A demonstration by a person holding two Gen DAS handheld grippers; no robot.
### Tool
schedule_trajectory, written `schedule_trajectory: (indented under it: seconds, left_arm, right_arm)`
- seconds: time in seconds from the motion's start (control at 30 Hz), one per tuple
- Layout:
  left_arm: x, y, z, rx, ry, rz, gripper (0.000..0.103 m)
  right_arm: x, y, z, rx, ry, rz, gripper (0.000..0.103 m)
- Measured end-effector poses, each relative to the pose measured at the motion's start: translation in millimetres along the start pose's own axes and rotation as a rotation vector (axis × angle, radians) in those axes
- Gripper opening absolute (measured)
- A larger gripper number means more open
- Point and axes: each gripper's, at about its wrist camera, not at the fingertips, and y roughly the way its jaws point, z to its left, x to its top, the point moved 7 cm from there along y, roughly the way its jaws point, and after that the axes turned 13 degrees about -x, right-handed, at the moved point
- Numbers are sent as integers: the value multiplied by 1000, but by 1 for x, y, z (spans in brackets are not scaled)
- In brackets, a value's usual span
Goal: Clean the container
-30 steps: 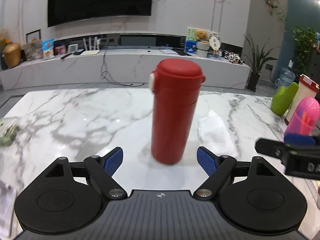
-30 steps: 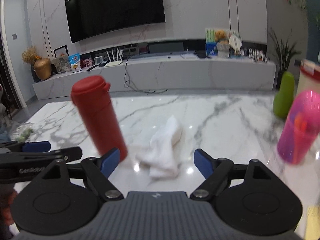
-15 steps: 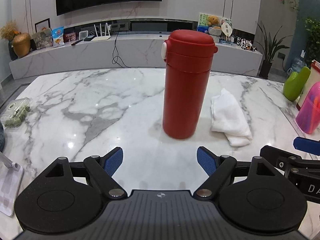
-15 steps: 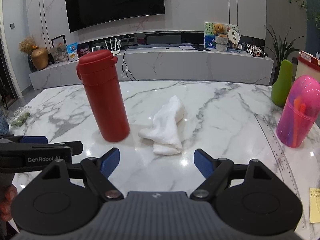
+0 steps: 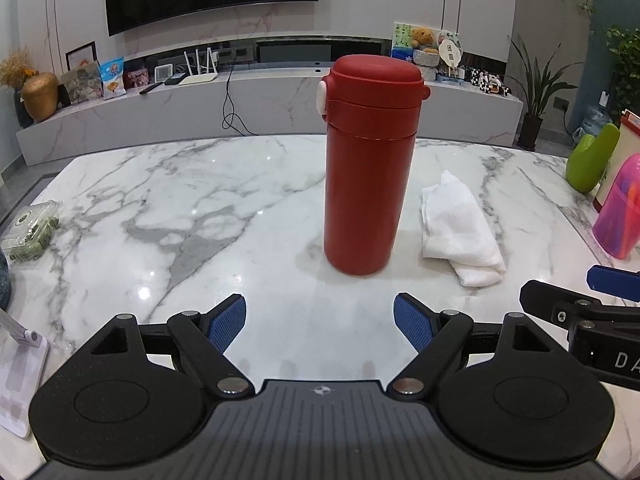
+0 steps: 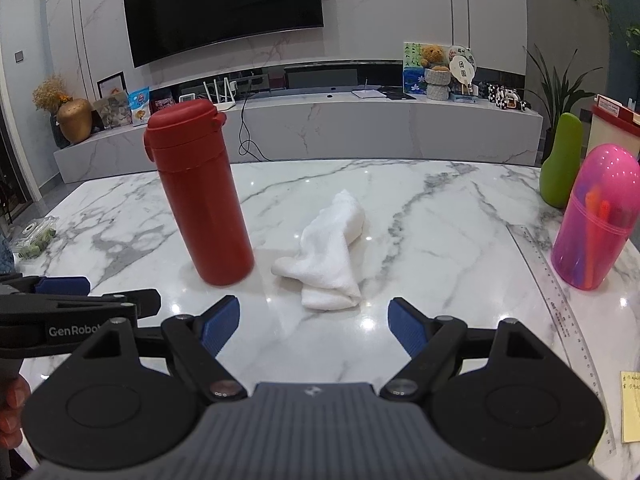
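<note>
Nothing is done yet: both grippers, left (image 5: pixel 320 320) and right (image 6: pixel 314 322), gape empty; bottle (image 5: pixel 370 168) and cloth (image 6: pixel 330 252) sit untouched mid-table (image 5: pixel 160 208).

place: home living room — wall television (image 6: pixel 224 8) | marble media console (image 6: pixel 360 128)

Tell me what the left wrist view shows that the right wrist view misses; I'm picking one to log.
Only the left wrist view: the bottle's white latch button.

Only the right wrist view: a yellow note and the ruler's full run.

Both: red bottle upright, white cloth beside it, pink container, marble table, both grippers open.
</note>
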Motion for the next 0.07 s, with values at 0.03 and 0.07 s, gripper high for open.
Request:
schedule_trajectory:
  seconds: [0.03,0.07]
  left_arm:
    - [0,-1,0,0,-2,-2,81]
    - [0,-1,0,2,0,-4,81]
  right_arm:
    - [0,0,0,0,0,0,84]
    - [0,0,0,0,-1,-1,84]
